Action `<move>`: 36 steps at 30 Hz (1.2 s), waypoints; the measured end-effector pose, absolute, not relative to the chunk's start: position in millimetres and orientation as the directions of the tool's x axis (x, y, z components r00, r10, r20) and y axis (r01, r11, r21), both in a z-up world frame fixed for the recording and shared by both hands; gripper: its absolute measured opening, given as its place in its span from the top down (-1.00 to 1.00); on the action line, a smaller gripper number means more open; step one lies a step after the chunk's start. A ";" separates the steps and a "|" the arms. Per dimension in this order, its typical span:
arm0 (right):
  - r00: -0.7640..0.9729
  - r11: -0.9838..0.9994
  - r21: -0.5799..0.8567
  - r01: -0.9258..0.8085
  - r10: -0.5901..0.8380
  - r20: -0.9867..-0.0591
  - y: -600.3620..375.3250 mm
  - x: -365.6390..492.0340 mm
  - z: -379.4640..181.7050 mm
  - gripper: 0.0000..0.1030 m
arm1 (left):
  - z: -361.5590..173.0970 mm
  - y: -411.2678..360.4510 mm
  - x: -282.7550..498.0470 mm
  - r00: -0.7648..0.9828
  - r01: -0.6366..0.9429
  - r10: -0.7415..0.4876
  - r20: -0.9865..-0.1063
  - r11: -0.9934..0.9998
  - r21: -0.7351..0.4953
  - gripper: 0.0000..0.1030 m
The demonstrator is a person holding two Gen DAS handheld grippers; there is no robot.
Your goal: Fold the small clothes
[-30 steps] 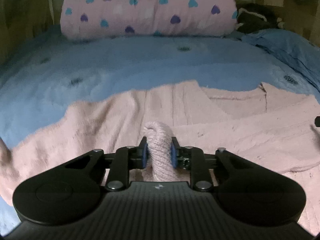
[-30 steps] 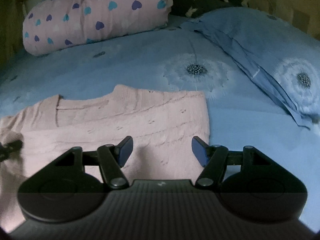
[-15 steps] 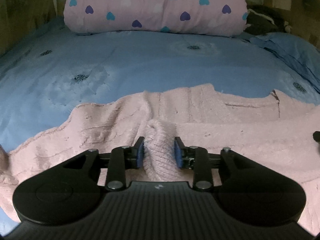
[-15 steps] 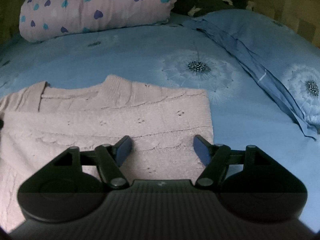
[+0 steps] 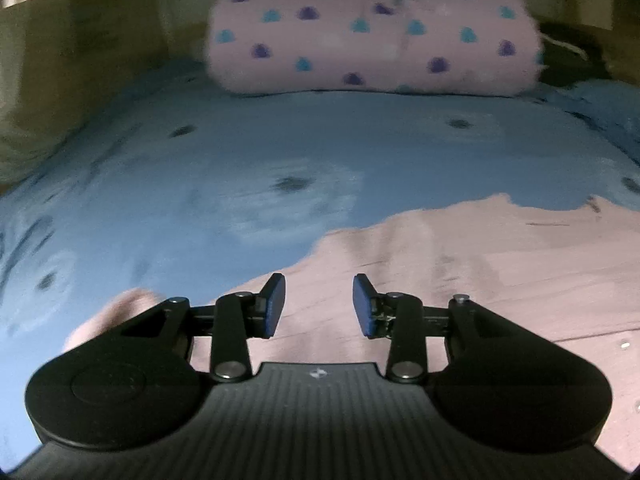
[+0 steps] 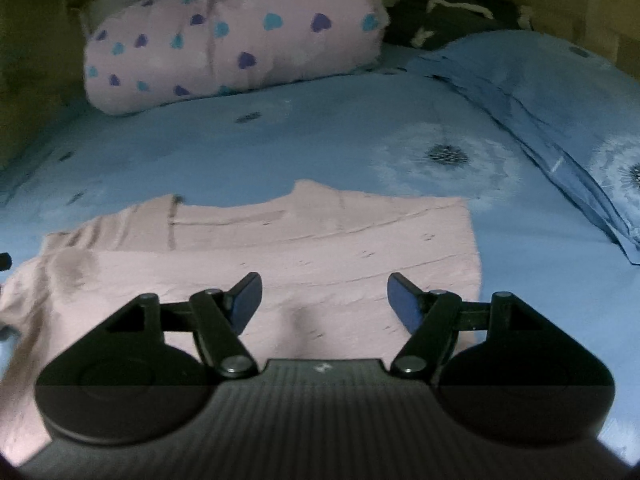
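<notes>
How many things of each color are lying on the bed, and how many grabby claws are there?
Pink: 2, the sweater and the heart pillow.
Blue: 2, the bedsheet and the folded blue quilt.
Dark: 1, a dark bundle at the back, too dim to name.
Grippers: 2, left gripper and right gripper, both open.
Total: 7.

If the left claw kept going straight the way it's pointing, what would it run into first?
Most likely the pink knit sweater, which lies right under and ahead of the open left claw; beyond it is only blue bedsheet. Depth is hard to judge.
</notes>
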State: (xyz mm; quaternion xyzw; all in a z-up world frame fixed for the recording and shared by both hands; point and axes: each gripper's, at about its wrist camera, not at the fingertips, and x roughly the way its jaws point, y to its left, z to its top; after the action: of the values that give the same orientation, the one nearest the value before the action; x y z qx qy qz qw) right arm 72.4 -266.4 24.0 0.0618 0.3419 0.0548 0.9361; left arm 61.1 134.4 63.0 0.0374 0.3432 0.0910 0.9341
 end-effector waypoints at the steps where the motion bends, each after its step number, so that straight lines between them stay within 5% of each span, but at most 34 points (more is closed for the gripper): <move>1: 0.761 0.986 0.151 -0.073 0.153 -0.631 -263.3 68.0 25.1 -0.38 | 64.4 146.6 55.2 0.739 -0.172 0.215 -0.638 0.977 0.129 0.16; 14: 0.738 0.974 0.194 -0.115 0.214 -0.640 -237.6 14.9 32.7 -0.38 | 56.9 255.3 14.3 0.669 -0.376 0.384 -0.636 0.913 0.156 0.15; 21: 0.706 0.980 0.182 -0.074 0.181 -0.685 -224.2 -4.9 13.5 -0.38 | 37.8 301.4 15.3 0.712 -0.359 0.286 -0.641 0.933 0.017 0.15; 36: 0.679 0.989 0.143 -0.048 0.137 -0.721 -200.4 -1.9 -18.4 -0.49 | 0.9 319.4 34.3 0.713 -0.268 0.236 -0.660 0.962 0.053 0.09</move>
State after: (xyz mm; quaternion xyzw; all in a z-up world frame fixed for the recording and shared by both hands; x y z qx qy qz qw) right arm -1.9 -200.4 -18.4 0.0564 0.3971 0.0506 0.9146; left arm 34.3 319.4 0.9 -0.0232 0.3534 0.1362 0.9252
